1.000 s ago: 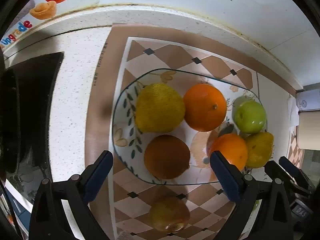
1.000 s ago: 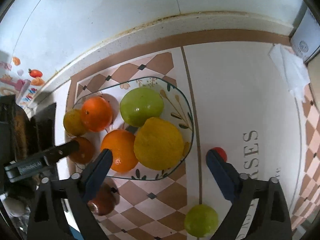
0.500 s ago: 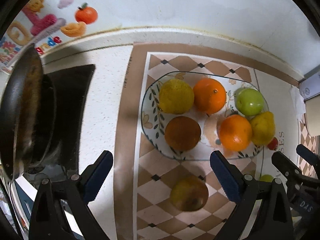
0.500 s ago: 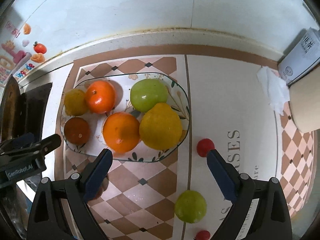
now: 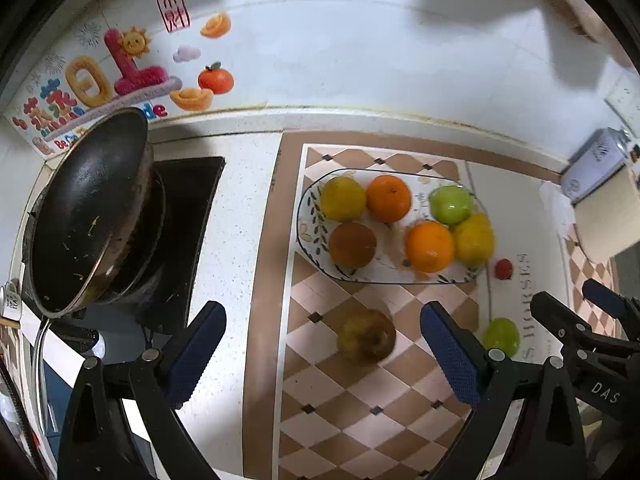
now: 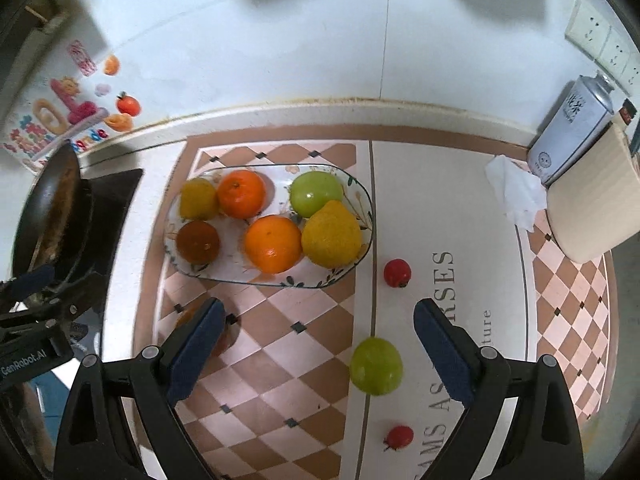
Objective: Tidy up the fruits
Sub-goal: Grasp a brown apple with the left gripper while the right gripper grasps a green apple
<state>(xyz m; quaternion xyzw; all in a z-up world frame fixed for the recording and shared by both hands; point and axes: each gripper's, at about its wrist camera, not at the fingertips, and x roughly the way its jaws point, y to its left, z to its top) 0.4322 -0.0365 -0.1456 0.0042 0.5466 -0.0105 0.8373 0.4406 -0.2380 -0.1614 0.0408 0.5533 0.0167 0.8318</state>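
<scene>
1. Blue-padded right gripper point(image 6: 316, 344) and left gripper point(image 5: 324, 350): both wide open, empty.
2. Loose green fruit point(image 6: 376, 366) lies between right pads; centre, close gently.
3. Plate point(image 6: 352, 188) beyond, crowded; set into gap.

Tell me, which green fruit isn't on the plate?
The green fruit lying on the mat, near the right gripper. The other green one sits on the plate among the oranges.
</scene>
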